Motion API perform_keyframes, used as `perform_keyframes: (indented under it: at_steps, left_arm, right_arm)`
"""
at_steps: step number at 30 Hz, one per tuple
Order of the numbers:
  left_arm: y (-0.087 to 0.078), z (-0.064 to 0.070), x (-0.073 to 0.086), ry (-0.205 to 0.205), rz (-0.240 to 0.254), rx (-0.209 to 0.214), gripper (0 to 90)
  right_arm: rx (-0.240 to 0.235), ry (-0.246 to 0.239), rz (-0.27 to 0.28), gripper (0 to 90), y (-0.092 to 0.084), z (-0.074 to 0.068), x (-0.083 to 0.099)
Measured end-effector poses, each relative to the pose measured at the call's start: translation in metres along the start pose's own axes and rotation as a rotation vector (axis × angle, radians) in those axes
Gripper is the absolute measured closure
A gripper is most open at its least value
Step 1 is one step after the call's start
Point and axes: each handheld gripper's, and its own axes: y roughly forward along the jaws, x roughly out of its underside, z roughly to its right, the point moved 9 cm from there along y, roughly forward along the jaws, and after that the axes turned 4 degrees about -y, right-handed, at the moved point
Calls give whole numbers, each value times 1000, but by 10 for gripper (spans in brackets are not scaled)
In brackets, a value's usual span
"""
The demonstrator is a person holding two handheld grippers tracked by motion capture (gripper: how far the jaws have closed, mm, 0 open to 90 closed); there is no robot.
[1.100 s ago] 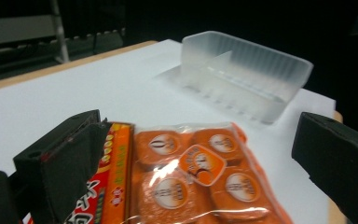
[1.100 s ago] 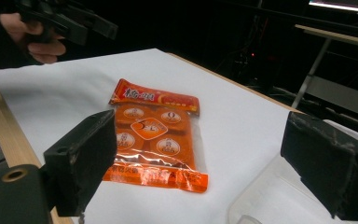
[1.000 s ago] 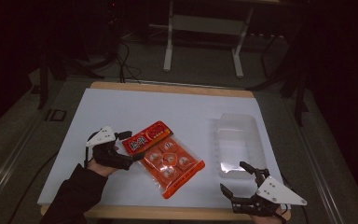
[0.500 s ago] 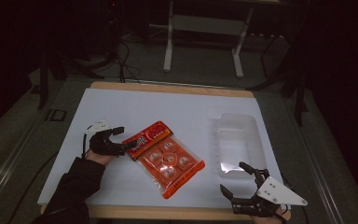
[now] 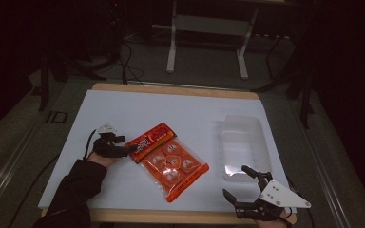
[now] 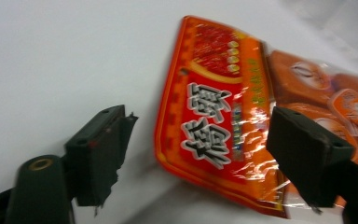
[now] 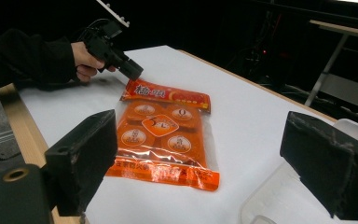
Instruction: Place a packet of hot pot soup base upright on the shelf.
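Dark room all round, with metal stand legs on the floor beyond the far edge; work surface is a white-covered counter (image 5: 123,114) with a wooden rim. Orange snack packet (image 5: 168,160) lies flat near the middle of the counter, red header end towards the left, clear window showing several round orange pieces. Clear plastic tray (image 5: 241,145) sits to the right of the packet, apart from it, nothing visible inside. Left claw (image 5: 128,149) is low at the packet's header corner; in the left gripper view the header (image 6: 209,121) lies between the two black pads, which stand partly open on either side and do not yet press it. Its jaws have just been closing, with the packet edge between them, so no grip yet as far as the frames show. Right claw (image 5: 240,183) rests at the near right corner of the counter, jaws spread wide and holding nothing, the tray just beyond them; the right gripper view looks across the packet (image 7: 165,140) towards the left hand (image 7: 91,58). Step in hand, by my reading: taking hold of the packet at its header with the left claw. Next move calls for finishing the close squarely on the header strip, deep enough that the slick film does not slip out, then lifting; the packet may droop from one corner, so the tray seems the likely place to carry it.
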Motion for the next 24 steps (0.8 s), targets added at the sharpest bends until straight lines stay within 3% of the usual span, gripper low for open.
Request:
perform_keyframes:
  at_steps: [6, 9, 11, 14, 16, 19, 23, 24]
  left_arm:
    - [9, -1, 10, -19, -79, 8, 366]
    - [11, 0, 10, -28, -90, 6, 397]
    - [11, 0, 9, -37, -87, 4, 419]
    - [13, 6, 11, -52, -81, 52, 464]
    - [13, 8, 12, -52, -75, 58, 498]
    - [14, 17, 8, -42, -40, 75, 587]
    - [25, 27, 12, 0, -64, 67, 626]
    - [26, 29, 11, 6, -57, 64, 689]
  right_arm:
    - [-6, 2, 1, 109, 0, 0, 0]
    - [-8, 2, 0, 109, 1, 0, 0]
    - [-7, 1, -1, 109, 1, 0, 0]
    - [-8, 0, 0, 109, 0, -1, 0]
    - [-9, 3, 0, 109, 0, -1, 0]
    - [-10, 4, 1, 110, 1, -1, 0]
    - [-10, 6, 4, 110, 0, -1, 0]
    - [-9, 7, 4, 110, 0, 0, 0]
